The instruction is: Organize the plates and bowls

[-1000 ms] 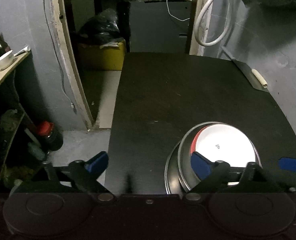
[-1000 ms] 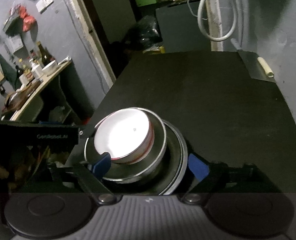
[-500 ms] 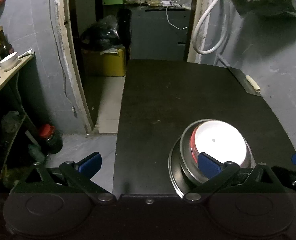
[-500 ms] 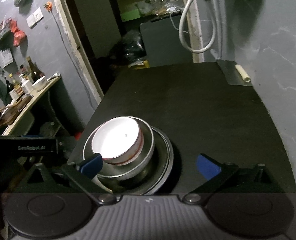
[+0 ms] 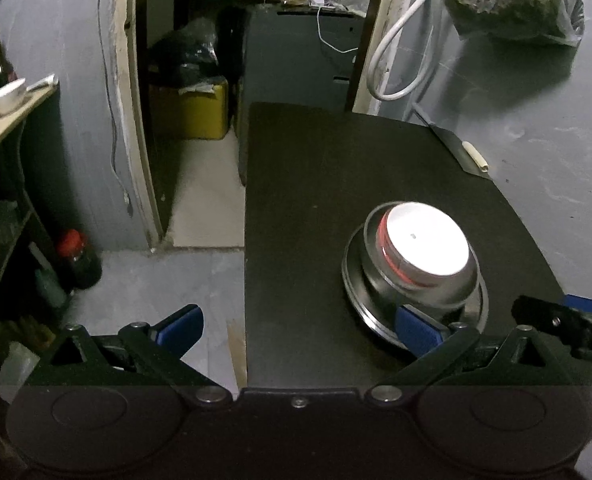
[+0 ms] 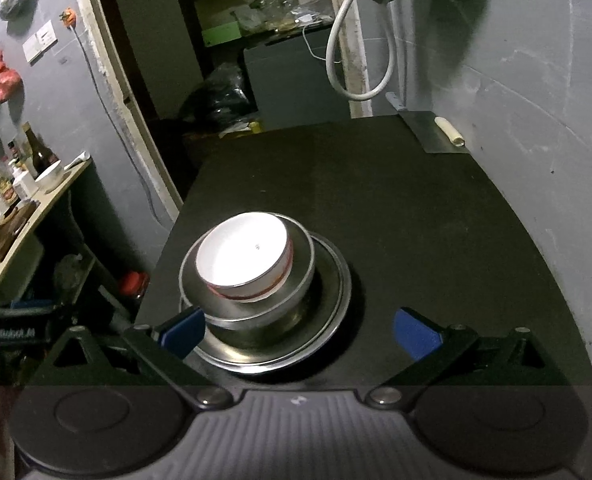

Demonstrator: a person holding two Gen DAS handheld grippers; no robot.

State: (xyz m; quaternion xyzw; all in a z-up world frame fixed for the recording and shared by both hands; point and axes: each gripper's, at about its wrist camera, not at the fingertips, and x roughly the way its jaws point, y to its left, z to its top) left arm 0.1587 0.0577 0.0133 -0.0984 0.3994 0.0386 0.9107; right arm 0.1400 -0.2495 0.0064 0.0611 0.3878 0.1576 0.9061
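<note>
A stack stands on the black table (image 5: 315, 200): a white bowl (image 5: 425, 246) with a red band nests in a steel bowl (image 5: 447, 300), which rests on a steel plate (image 5: 359, 308). In the right wrist view the white bowl (image 6: 244, 254), steel bowl (image 6: 296, 300) and steel plate (image 6: 327, 320) sit just ahead of the fingers. My left gripper (image 5: 299, 330) is open over the table's near left edge, its right pad in front of the plate. My right gripper (image 6: 299, 332) is open and empty, near the stack; it also shows as the right gripper (image 5: 563, 324) at the edge of the left view.
A knife (image 5: 459, 148) with a pale handle lies at the table's far right corner by the grey wall. A doorway (image 5: 192, 100) opens at the left, with a shelf of bottles and a white bowl (image 5: 6, 94) beside it. A white hose (image 5: 399, 56) hangs behind.
Both grippers have pulled back from the stack and opened a little wider. The stack now lies farther ahead of the fingers and has not moved on the table.
</note>
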